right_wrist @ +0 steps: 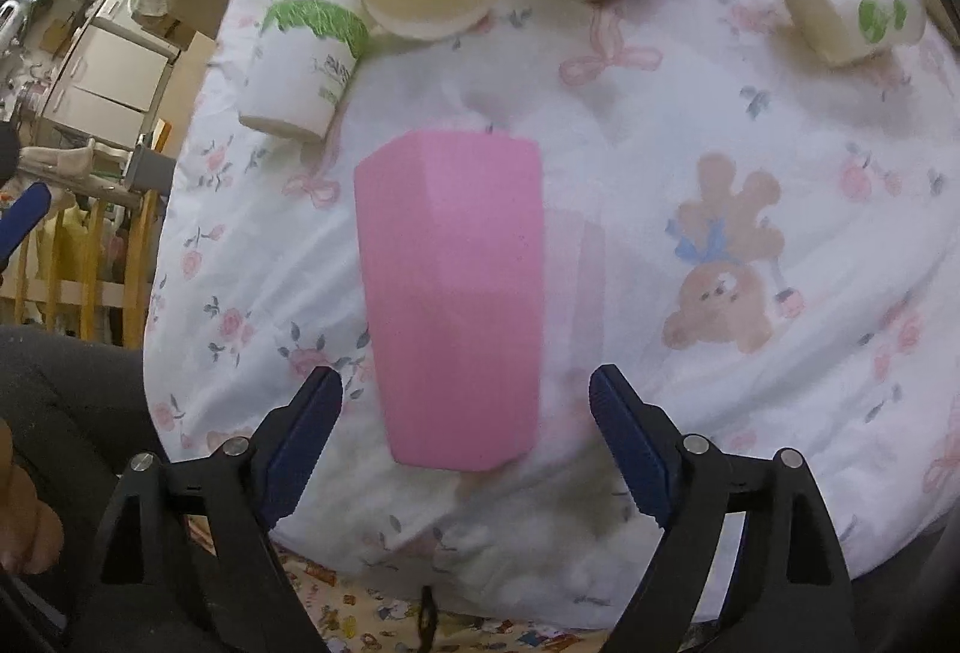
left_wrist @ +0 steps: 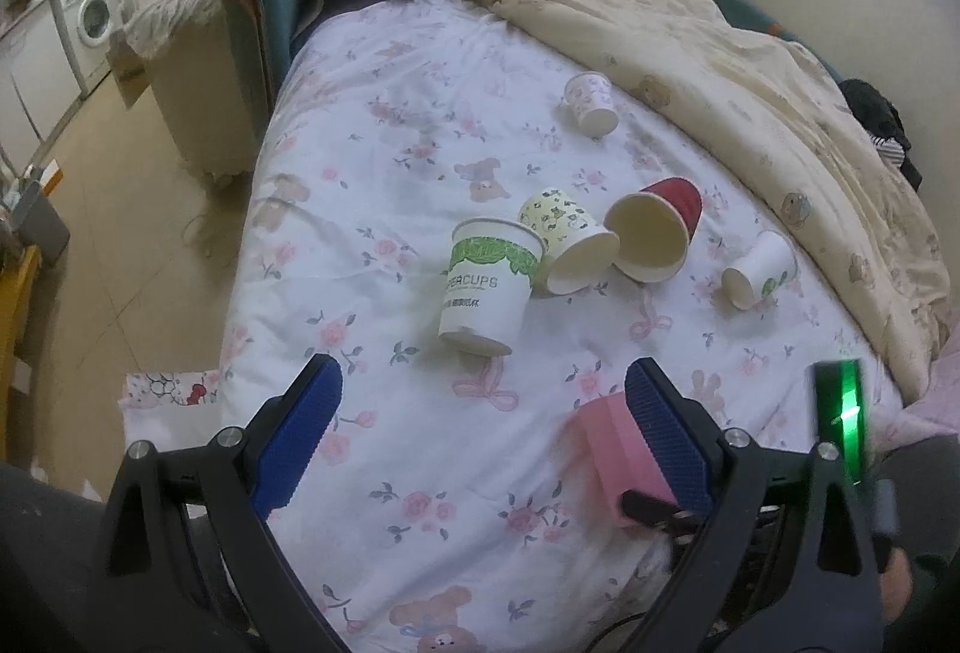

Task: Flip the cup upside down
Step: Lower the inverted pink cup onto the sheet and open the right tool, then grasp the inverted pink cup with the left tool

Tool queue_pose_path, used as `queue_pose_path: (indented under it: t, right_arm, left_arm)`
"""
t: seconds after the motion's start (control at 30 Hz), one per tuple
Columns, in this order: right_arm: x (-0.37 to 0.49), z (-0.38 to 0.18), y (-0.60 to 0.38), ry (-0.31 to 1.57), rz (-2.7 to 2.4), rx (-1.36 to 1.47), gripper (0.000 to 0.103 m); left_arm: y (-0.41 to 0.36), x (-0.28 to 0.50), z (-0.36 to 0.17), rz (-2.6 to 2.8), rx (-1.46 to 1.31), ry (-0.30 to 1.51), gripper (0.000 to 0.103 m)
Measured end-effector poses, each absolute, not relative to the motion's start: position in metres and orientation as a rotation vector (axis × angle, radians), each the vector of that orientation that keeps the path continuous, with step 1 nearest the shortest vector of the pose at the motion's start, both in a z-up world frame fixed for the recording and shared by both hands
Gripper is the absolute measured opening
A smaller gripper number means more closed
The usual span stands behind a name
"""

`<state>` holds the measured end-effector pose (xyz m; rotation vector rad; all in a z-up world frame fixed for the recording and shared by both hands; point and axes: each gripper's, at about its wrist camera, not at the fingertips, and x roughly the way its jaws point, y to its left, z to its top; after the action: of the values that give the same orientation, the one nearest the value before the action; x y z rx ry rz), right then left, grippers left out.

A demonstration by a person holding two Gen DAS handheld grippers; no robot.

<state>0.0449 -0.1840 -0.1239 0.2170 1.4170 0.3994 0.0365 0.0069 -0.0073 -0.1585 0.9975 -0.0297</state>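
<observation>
A pink faceted cup (right_wrist: 453, 293) stands on the floral bed sheet (right_wrist: 750, 125), wider end toward my right gripper (right_wrist: 465, 389). That gripper is open, one finger on each side of the cup's near end, neither touching it. In the left wrist view the pink cup (left_wrist: 612, 437) sits partly behind the right finger (left_wrist: 666, 437) of my open, empty left gripper (left_wrist: 483, 383). Beyond lie a white cup with a green band (left_wrist: 489, 287), a yellow patterned cup (left_wrist: 567, 239), a red cup (left_wrist: 657, 233) and a small white cup (left_wrist: 759, 269).
Another small floral cup (left_wrist: 591, 104) stands farther back. A beige quilt (left_wrist: 690, 47) is bunched along the bed's far and right side. The floor (left_wrist: 120, 209) drops off left of the bed, with a washing machine (left_wrist: 90, 17) beyond.
</observation>
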Motion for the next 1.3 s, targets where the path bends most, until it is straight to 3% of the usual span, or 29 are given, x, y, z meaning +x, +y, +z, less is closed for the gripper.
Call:
queue_pose_path:
  t: [0.2, 0.33, 0.47, 0.83, 0.97, 1.13, 1.3]
  right_arm:
    - [0.038, -0.075, -0.217, 1.311, 0.384, 0.247, 0.087]
    - [0.042, -0.042, -0.254, 1.206, 0.306, 0.247, 0.088]
    - [0.049, -0.034, -0.276, 1.134, 0.207, 0.152, 0.088]
    - [0.045, -0.028, -0.306, 1.052, 0.198, 0.306, 0.088]
    - [0.047, -0.029, -0.307, 1.055, 0.193, 0.323, 0.088]
    - [0.051, -0.032, -0.301, 1.067, 0.205, 0.308, 0.088]
    - [0.051, -0.033, -0.297, 1.069, 0.207, 0.303, 0.088]
  left_arm:
    - [0.005, 0.031, -0.012, 0.009, -0.197, 1.042, 0.094]
    - [-0.038, 0.022, -0.033, -0.06, -0.181, 1.126, 0.094]
    - [-0.074, 0.016, -0.063, -0.068, -0.224, 1.188, 0.094]
    - [-0.124, 0.019, -0.11, -0.065, -0.152, 1.267, 0.093]
    - [-0.125, 0.021, -0.117, -0.052, -0.11, 1.244, 0.084]
    - [-0.122, 0.021, -0.127, -0.092, -0.142, 1.281, 0.057]
    - [-0.115, 0.019, -0.113, -0.136, -0.169, 1.258, 0.053]
